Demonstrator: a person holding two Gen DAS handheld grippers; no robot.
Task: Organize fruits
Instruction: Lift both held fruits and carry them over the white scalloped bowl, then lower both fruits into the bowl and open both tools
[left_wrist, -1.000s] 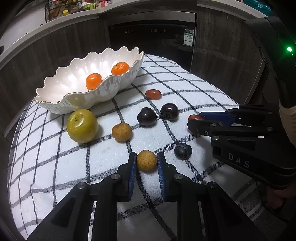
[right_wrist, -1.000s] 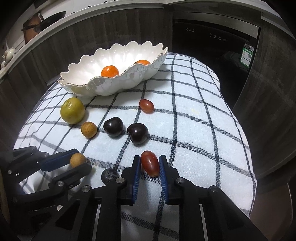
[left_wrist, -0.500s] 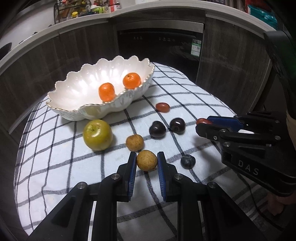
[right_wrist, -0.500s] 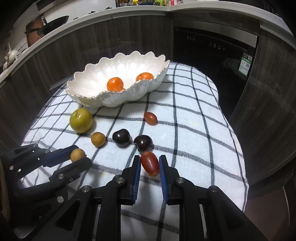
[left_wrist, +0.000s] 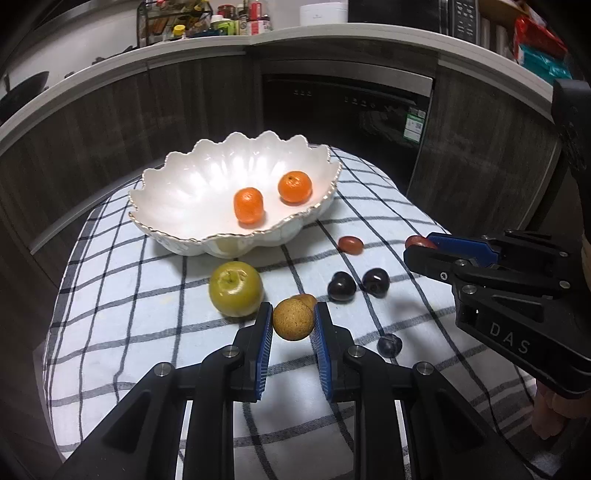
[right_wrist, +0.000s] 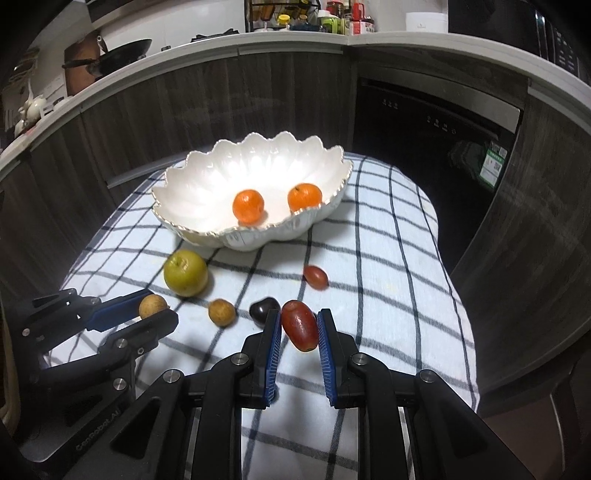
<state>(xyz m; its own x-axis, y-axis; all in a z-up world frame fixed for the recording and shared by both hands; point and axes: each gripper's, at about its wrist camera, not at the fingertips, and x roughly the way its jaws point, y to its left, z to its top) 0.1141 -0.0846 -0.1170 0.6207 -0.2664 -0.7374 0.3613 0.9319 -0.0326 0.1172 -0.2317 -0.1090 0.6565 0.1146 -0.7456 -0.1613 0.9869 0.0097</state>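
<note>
Blue-padded left tongs (left_wrist: 293, 325) clamp a tan longan (left_wrist: 293, 319); the right tongs (right_wrist: 299, 332) pinch a red grape (right_wrist: 300, 325), both above the checked cloth (right_wrist: 388, 295).

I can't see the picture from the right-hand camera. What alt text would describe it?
The right gripper, its jaws shut on an oval red fruit, holds it above a black-and-white checked cloth. Beyond lie a green apple and a scalloped white bowl holding two small oranges. At left, the left gripper clamps a round tan fruit.

Right tool (right_wrist: 298, 328) grips red grape (right_wrist: 300, 325) above checked cloth (right_wrist: 388, 280).
</note>
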